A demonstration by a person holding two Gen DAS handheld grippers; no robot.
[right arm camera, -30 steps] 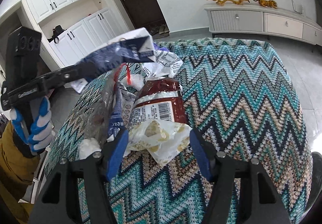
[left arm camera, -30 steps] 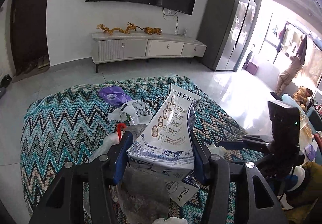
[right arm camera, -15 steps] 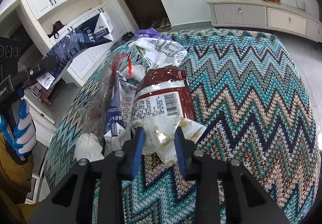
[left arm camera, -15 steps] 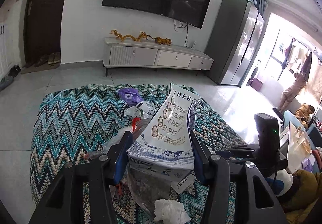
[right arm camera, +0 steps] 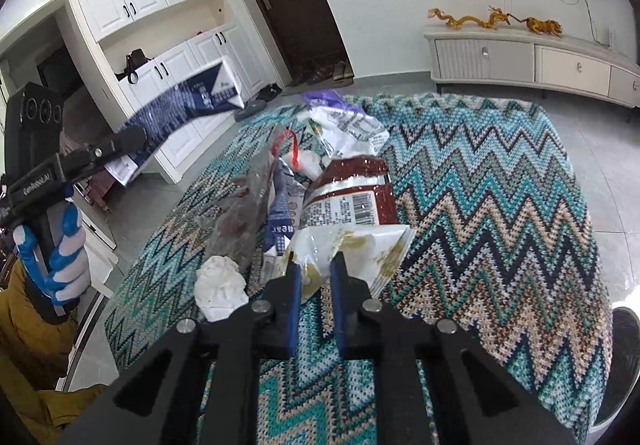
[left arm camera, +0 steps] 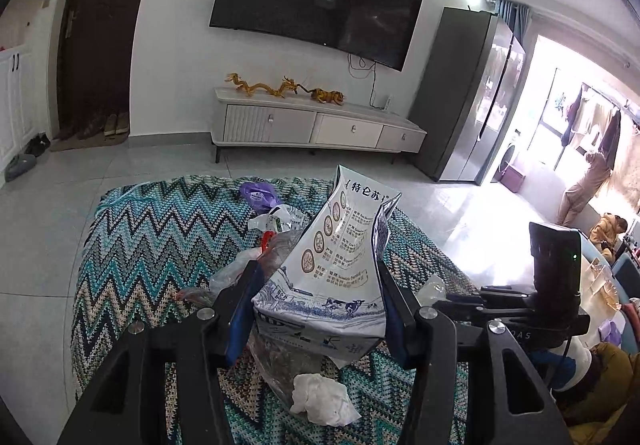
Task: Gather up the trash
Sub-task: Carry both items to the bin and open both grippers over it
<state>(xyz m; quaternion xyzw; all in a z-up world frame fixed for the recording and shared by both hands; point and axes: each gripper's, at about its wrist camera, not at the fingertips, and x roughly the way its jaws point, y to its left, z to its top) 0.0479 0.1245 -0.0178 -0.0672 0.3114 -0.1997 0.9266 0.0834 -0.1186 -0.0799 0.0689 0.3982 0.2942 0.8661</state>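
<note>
A flattened milk carton (left arm camera: 340, 265) is held in the left gripper (left arm camera: 316, 285). The right gripper (right arm camera: 314, 265), jaws just closing, is pinched on a white wrapper (right arm camera: 360, 245) over the zigzag cloth (right arm camera: 500, 205).

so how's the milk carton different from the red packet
The milk carton is blue and white, held up off the table in the left gripper. The red packet is dark red with a barcode label and lies flat on the zigzag cloth, ungripped. Both are empty packaging.

A zigzag-knit cloth (right arm camera: 500, 205) carries a crumpled tissue (right arm camera: 220, 285), red packet (right arm camera: 352, 197) and wrappers.
</note>
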